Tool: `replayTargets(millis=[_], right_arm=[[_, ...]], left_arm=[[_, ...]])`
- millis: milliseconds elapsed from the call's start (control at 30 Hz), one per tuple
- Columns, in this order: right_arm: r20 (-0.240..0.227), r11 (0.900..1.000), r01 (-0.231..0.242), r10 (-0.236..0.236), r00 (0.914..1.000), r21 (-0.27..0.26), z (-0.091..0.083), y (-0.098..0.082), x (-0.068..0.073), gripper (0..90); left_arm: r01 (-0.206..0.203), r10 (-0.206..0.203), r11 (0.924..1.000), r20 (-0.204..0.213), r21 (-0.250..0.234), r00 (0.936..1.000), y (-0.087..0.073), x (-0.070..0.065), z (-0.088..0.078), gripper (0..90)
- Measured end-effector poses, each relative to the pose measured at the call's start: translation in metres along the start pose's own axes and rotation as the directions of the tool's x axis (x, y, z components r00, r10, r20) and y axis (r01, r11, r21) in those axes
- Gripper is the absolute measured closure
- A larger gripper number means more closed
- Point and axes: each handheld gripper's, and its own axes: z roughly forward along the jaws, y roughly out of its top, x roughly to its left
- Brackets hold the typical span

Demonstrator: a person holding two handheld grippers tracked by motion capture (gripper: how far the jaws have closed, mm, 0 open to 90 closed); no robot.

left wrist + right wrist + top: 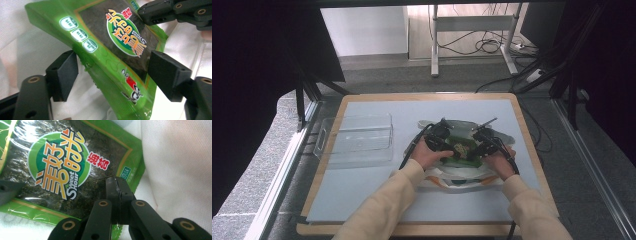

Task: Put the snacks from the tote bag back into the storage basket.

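Green seaweed packet [460,148] atop white bag [462,181]

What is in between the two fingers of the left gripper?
The green seaweed snack packet runs through the gap between the left gripper fingers, as the left gripper view shows. They stand apart, not pressing it.
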Motion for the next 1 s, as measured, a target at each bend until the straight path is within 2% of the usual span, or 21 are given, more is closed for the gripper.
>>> replayTargets(millis=[167, 267, 600, 667, 767, 1000], right_arm=[[-0.006, 1.0, 0.002, -0.002, 1.0, -0.002, 0.0, -0.0002, -0.0005, 89.3], [-0.003, 1.0, 0.004, -0.004, 1.0, -0.004, 0.0, -0.0002, 0.0, 89.3], [-0.007, 1.0, 0.004, -0.004, 1.0, -0.006, 0.0002, -0.0006, -0.0003, 89.3], [-0.009, 1.0, 0.003, -0.003, 1.0, -0.009, 0.0005, -0.0008, -0.0005, 89.3], [-0.014, 1.0, 0.007, -0.007, 0.9999, -0.01, 0.0004, -0.0008, -0.001, 89.3], [-0.017, 1.0, 0.008, -0.008, 0.9998, -0.015, 0.0005, -0.0011, -0.0007, 89.3]], left_arm=[[0.003, -0.003, 1.0, -0.002, -0.006, 1.0, 0.0013, 0.0004, 0.001, 33.3], [0.021, -0.021, 0.9998, -0.004, -0.005, 0.9998, 0.0018, 0.0007, 0.0021, 37.5], [0.044, -0.044, 0.999, 0.012, 0.004, 0.999, 0.0033, 0.0006, 0.0051, 38.3], [0.028, -0.029, 0.9995, 0.01, 0.015, 0.9995, 0.0041, 0.0023, 0.0053, 40.6], [0.05, -0.05, 0.9987, 0.007, 0.005, 0.9987, 0.0044, 0.0015, 0.0034, 47.9], [0.026, -0.026, 0.9996, 0.041, 0.006, 0.9988, 0.0031, 0.0022, 0.0012, 66.7]])
